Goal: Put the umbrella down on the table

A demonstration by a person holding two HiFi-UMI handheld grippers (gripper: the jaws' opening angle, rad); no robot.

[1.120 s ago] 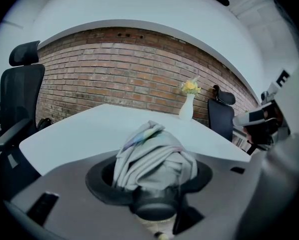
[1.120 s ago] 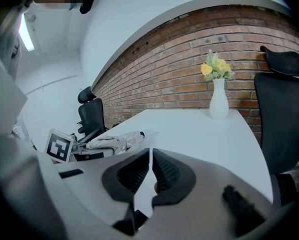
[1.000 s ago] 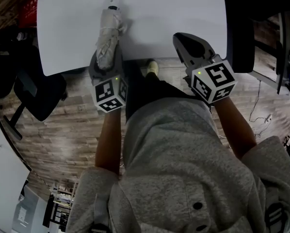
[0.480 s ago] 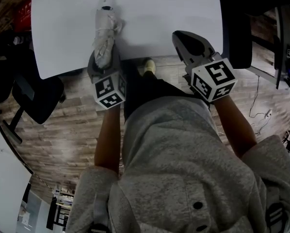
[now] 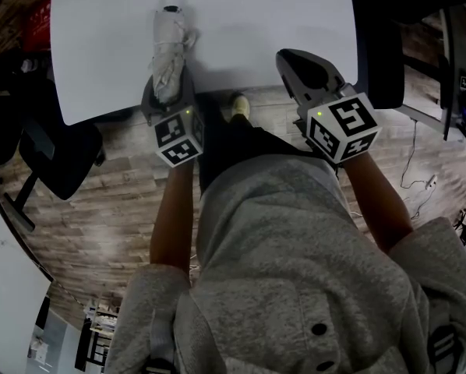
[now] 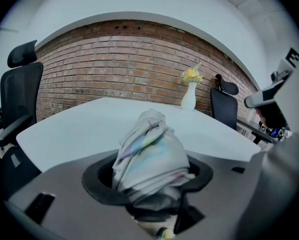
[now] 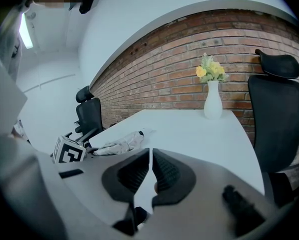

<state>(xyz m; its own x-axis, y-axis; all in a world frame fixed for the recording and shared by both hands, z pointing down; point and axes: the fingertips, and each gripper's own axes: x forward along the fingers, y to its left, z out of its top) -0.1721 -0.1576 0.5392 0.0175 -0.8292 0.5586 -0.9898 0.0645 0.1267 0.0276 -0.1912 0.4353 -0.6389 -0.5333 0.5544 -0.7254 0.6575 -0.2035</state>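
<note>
The umbrella now lies settled on the surface, so it only needs releasing: the left gripper's fingers are spread loosely around its end, and the right gripper's are pressed together, empty.

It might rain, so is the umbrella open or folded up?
Folded up: the umbrella lies as a narrow wrapped bundle on the table.

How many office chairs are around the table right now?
2. One black chair stands off the table's left edge, and a second chair past its right edge. Others may be out of view.
</note>
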